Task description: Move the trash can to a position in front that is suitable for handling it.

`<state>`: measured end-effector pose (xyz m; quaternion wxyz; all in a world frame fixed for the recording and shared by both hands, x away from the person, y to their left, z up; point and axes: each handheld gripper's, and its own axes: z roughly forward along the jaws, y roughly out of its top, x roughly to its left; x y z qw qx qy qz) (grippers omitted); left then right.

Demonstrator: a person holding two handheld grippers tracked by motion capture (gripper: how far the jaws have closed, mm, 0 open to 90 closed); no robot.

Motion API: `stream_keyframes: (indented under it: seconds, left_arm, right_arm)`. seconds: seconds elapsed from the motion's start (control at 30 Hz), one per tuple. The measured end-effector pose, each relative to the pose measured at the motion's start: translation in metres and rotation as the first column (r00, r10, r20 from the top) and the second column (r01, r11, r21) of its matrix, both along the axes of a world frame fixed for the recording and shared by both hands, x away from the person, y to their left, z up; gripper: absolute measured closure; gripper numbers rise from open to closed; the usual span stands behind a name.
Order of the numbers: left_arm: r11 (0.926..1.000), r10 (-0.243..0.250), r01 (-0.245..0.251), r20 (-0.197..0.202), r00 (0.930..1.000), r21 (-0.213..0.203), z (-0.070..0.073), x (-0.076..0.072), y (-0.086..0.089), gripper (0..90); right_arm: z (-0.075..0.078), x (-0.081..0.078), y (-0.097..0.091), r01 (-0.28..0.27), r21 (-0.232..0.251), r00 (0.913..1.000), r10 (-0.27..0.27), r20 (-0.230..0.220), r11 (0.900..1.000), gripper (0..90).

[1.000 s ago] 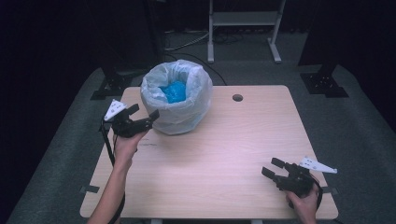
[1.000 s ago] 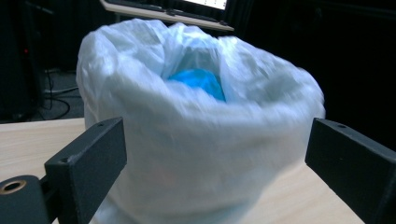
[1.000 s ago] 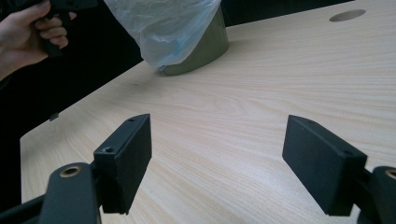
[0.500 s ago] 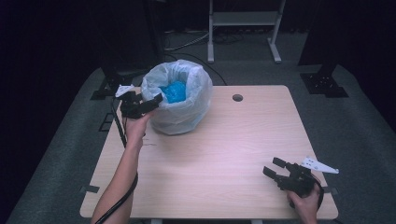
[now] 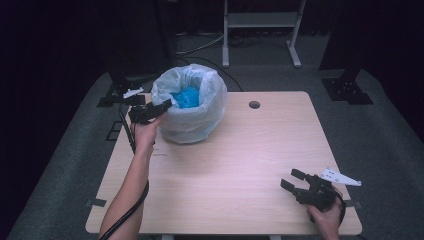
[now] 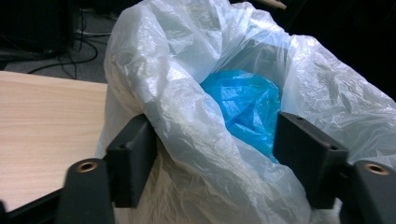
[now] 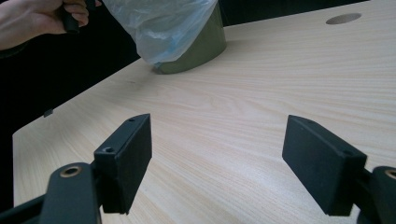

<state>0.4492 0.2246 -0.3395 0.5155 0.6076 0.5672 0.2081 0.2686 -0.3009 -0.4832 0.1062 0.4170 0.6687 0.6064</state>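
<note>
high view: bin (image 5: 191,131) at counter's (image 5: 235,165) far-left, left gripper (image 5: 159,107) at liner rim, right gripper (image 5: 295,181) near-right, fingers wide, empty | left gripper view: fingers (image 6: 130,165) wide, straddling white liner (image 6: 187,126); blue bag (image 6: 247,109) inside; film looks light, soft, slippery, so pinch the rim fold | right gripper view: fingers (image 7: 128,158) wide over bare counter

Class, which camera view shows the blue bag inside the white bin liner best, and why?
The left gripper view: the blue bag sits close up, its crumpled folds clear, framed by the white liner. The high view shows it as a small blue patch in the liner's mouth. In the right gripper view, only a faint blue tint shows through the liner.
</note>
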Motion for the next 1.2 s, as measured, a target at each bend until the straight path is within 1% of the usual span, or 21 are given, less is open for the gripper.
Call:
stream_keyframes:
  seconds: [0.07, 0.3, 0.33, 0.37, 0.47, 0.5, 0.57, 0.8, 0.9, 1.0, 1.07, 1.1, 1.2]
  left_arm:
    - [1.0000, -0.005, 0.005, -0.013, 0.9999, -0.001, 0.002, 0.000, 0.002, 35.8]
    - [0.9997, -0.016, 0.017, -0.050, 0.9986, 0.017, 0.007, 0.001, 0.005, 39.8]
    - [0.9996, -0.018, 0.019, -0.054, 0.9984, 0.019, 0.007, 0.000, 0.006, 42.0]
    - [0.9996, -0.018, 0.019, -0.058, 0.9982, 0.021, 0.008, 0.000, 0.007, 42.0]
    - [0.9996, -0.018, 0.020, -0.065, 0.9977, 0.022, 0.008, -0.002, 0.010, 47.7]
    - [0.9995, -0.016, 0.017, -0.069, 0.9975, 0.026, 0.008, -0.002, 0.012, 47.7]
    - [0.9994, -0.012, 0.014, -0.075, 0.9971, 0.030, 0.009, -0.003, 0.014, 50.9]
    - [0.9977, -0.029, 0.035, -0.099, 0.9946, 0.058, 0.014, -0.004, 0.015, 59.3]
    - [0.9964, -0.040, 0.048, -0.107, 0.9935, 0.070, 0.017, -0.004, 0.014, 60.9]
    - [0.9936, -0.053, 0.064, -0.115, 0.9920, 0.093, 0.020, -0.005, 0.013, 65.2]
    - [0.9905, -0.065, 0.078, -0.115, 0.9913, 0.113, 0.022, -0.006, 0.014, 68.8]
    - [0.9888, -0.068, 0.083, -0.114, 0.9911, 0.125, 0.023, -0.007, 0.014, 72.1]
    - [0.9853, -0.084, 0.099, -0.113, 0.9900, 0.139, 0.026, -0.009, 0.013, 74.8]
  right_arm:
    - [0.000, 0.000, 0.001, -0.002, -0.002, 1.0000, 0.002, 0.001, 1.0000, 23.0]
    - [0.000, 0.000, 0.001, -0.005, -0.007, 1.0000, 0.005, -0.005, 1.0000, 23.0]
    - [0.000, 0.000, 0.001, -0.006, -0.011, 1.0000, 0.006, 0.000, 0.9999, 23.0]
    - [0.000, 0.000, 0.001, -0.006, -0.011, 1.0000, 0.006, 0.000, 0.9999, 23.0]
    - [0.000, 0.000, 0.001, -0.005, -0.011, 1.0000, 0.005, -0.002, 0.9999, 23.0]
    - [0.000, 0.000, 0.001, -0.005, -0.011, 1.0000, 0.005, -0.002, 0.9999, 23.0]
    - [0.000, 0.000, 0.001, -0.006, -0.014, 1.0000, 0.006, -0.001, 0.9999, 23.0]
    - [-0.001, 0.001, 0.002, -0.008, -0.020, 1.0000, 0.008, 0.001, 0.9998, 23.0]
    - [-0.001, 0.001, 0.003, -0.008, -0.021, 1.0000, 0.008, 0.000, 0.9997, 23.0]
    - [-0.001, 0.001, 0.002, -0.009, -0.022, 1.0000, 0.009, 0.001, 0.9997, 23.0]
    - [-0.001, 0.001, 0.002, -0.009, -0.024, 0.9999, 0.009, 0.006, 0.9997, 22.9]
    - [-0.001, 0.001, 0.002, -0.009, -0.024, 1.0000, 0.009, 0.004, 0.9997, 22.9]
    - [-0.001, 0.002, 0.002, -0.010, -0.021, 0.9999, 0.010, 0.004, 0.9997, 23.0]
